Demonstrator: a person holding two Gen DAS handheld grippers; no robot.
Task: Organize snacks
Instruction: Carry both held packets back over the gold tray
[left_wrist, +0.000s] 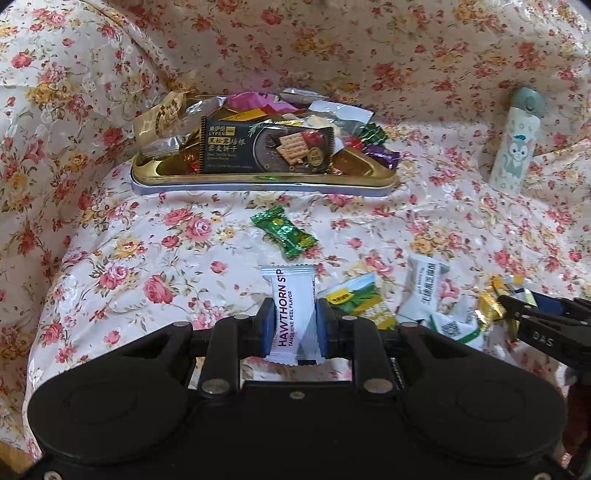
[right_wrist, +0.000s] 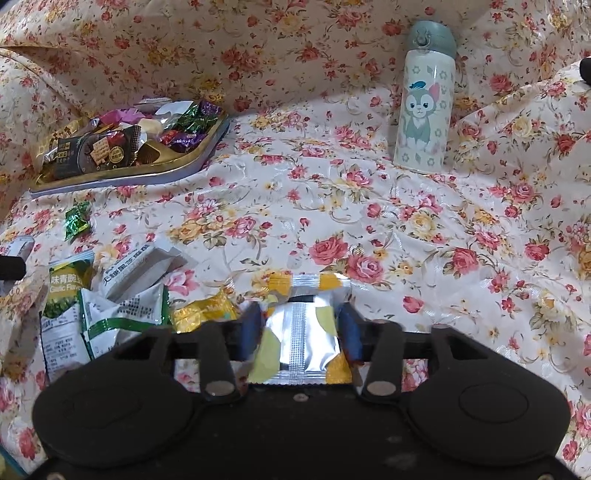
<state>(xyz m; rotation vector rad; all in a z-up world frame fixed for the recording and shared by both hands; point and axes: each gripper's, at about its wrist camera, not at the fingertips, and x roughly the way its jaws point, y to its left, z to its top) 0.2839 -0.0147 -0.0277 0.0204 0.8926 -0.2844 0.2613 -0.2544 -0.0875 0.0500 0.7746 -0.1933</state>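
While ahead, green candy (left_wrist: 283, 232) before tray (left_wrist: 258, 181)

Cream cloth (left_wrist: 184, 236) patterned with pink, red and yellow roses. Gold tray (left_wrist: 258, 177), black cracker packet (left_wrist: 266, 146), green foil candy (left_wrist: 284, 232). White packet (left_wrist: 293, 314) lettered purple. Silver-and-yellow sachet (right_wrist: 303, 332). Pale flowered bottle (right_wrist: 424, 107), grey-green lid, cartoon cat.
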